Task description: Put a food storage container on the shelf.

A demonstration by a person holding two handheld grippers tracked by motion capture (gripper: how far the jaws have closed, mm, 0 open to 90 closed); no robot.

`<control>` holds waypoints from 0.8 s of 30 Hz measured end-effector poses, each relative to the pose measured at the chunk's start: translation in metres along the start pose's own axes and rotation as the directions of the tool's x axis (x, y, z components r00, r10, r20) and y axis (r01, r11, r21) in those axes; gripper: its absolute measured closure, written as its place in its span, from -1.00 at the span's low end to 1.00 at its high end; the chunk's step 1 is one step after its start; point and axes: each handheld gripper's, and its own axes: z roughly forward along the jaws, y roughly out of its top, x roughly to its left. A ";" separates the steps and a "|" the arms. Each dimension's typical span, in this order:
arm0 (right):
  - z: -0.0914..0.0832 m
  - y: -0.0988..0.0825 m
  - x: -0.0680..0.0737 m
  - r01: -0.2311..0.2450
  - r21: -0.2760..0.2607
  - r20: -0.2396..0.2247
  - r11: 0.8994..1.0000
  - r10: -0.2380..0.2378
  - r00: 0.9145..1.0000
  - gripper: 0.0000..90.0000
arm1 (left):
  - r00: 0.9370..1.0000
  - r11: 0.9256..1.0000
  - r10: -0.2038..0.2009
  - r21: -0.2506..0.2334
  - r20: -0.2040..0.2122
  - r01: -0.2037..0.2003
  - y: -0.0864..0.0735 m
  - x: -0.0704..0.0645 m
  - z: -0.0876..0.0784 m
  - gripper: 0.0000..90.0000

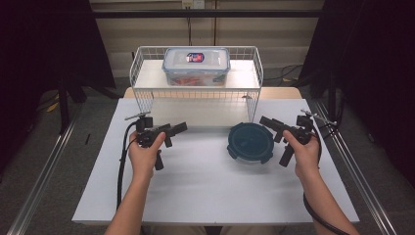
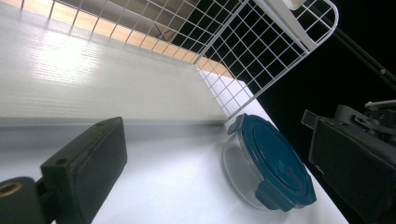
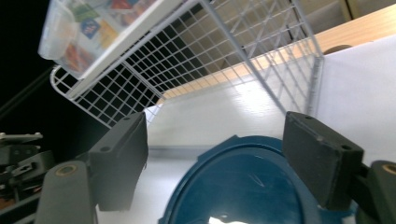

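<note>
Fingers point(image 3: 322, 158) of the right gripper point(image 1: 268, 122) stand released around the untouched round container point(image 1: 250, 142) at frame centre-right, grasp pending.

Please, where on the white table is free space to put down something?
The white table is bare in front, between both forearms, and left of the round blue-lidded container. The white wire shelf crowds the back; a clear rectangular box sits on top.
</note>
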 end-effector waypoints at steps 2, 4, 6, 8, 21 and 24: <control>-0.001 0.000 -0.003 0.011 0.002 0.013 1.000 -0.011 1.000 -0.40 | 1.000 1.000 -0.015 0.003 -0.003 0.015 -0.001 0.000 0.001 -0.91; -0.001 0.001 -0.005 0.019 0.004 0.028 1.000 -0.019 0.999 -0.33 | 1.000 1.000 -0.016 0.010 -0.003 0.016 -0.003 0.000 0.000 -0.91; -0.002 0.001 -0.007 0.032 0.025 0.040 0.999 -0.033 0.999 -0.24 | 1.000 1.000 -0.018 0.016 0.000 0.018 -0.003 0.001 -0.002 -0.91; -0.002 0.001 -0.009 0.042 0.028 0.058 0.999 -0.043 0.997 -0.16 | 1.000 1.000 -0.019 0.015 -0.008 0.019 -0.003 0.002 -0.003 -0.91; -0.003 0.000 -0.020 0.066 0.075 0.109 0.995 -0.074 0.991 0.33 | 0.999 0.999 -0.033 0.032 -0.029 0.034 -0.007 0.008 -0.002 -0.90; -0.004 -0.001 -0.022 0.068 0.084 0.128 0.994 -0.079 0.989 0.46 | 0.999 0.999 -0.033 0.031 -0.027 0.034 -0.007 0.007 -0.002 -0.91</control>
